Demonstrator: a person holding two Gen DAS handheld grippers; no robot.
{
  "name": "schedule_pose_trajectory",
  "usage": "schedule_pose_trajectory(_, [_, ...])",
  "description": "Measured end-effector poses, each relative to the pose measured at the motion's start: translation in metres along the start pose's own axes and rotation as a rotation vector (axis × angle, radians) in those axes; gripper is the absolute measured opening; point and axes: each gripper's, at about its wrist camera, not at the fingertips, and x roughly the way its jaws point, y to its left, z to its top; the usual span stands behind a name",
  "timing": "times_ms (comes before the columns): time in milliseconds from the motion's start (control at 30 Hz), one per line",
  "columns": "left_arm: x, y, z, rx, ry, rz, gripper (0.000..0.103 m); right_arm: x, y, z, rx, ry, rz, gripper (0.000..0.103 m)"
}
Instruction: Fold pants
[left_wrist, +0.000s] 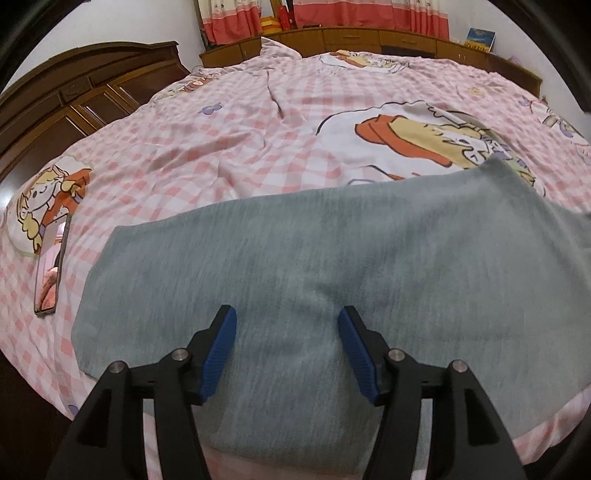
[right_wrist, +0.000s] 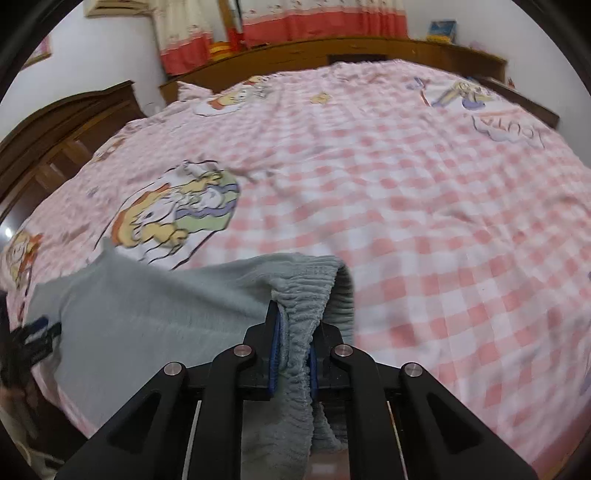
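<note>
On pink checked bedspread (left_wrist: 229, 147) by wooden headboard (left_wrist: 74, 103): grey pants (left_wrist: 295, 258), left gripper (left_wrist: 287, 317) agape, right gripper (right_wrist: 293, 332) pinching waistband (right_wrist: 314, 284).

left gripper (left_wrist: 287, 317) jaws apart, right gripper (right_wrist: 293, 325) seemingly clamped

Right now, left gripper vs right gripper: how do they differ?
The left gripper hovers with jaws apart over the flat grey pants, pinching nothing. The right gripper is shut on the pants' ribbed waistband, bunching it. Both have black arms and blue pads, over the pink checked bedsheet.
</note>
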Motion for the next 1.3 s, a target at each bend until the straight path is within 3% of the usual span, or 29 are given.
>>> schedule_pose_trajectory(67, [0.001, -0.003, 0.0, 0.013, 0.0, 0.016, 0.062, 0.023, -0.008, 0.002, 0.016, 0.048, -0.062, 0.012])
schedule_pose_trajectory(167, [0.002, -0.006, 0.0, 0.029, -0.003, 0.031, 0.063, 0.04, -0.021, 0.0, 0.063, 0.074, -0.013, 0.014])
schedule_pose_trajectory(267, [0.003, -0.004, -0.001, 0.023, -0.007, 0.034, 0.066, 0.028, -0.03, -0.001, 0.085, 0.063, 0.038, 0.021])
schedule_pose_trajectory(367, [0.003, -0.001, 0.0, 0.001, 0.005, 0.024, 0.067, 0.014, -0.036, -0.005, 0.089, 0.07, 0.024, 0.031])
schedule_pose_trajectory(667, [-0.01, -0.021, 0.008, 0.107, -0.038, 0.074, 0.067, -0.023, -0.05, -0.027, 0.162, 0.099, 0.028, 0.035])
schedule_pose_trajectory(967, [-0.026, -0.062, 0.024, 0.191, -0.093, -0.068, 0.067, -0.05, -0.06, -0.046, 0.251, 0.138, 0.033, 0.035])
schedule_pose_trajectory(1133, [-0.029, -0.088, 0.021, 0.22, -0.092, -0.14, 0.067, -0.05, -0.069, -0.061, 0.35, 0.226, -0.016, 0.035])
schedule_pose_trajectory(1300, [-0.034, -0.102, 0.012, 0.235, -0.11, -0.184, 0.067, -0.057, -0.073, -0.072, 0.477, 0.264, 0.097, 0.035])
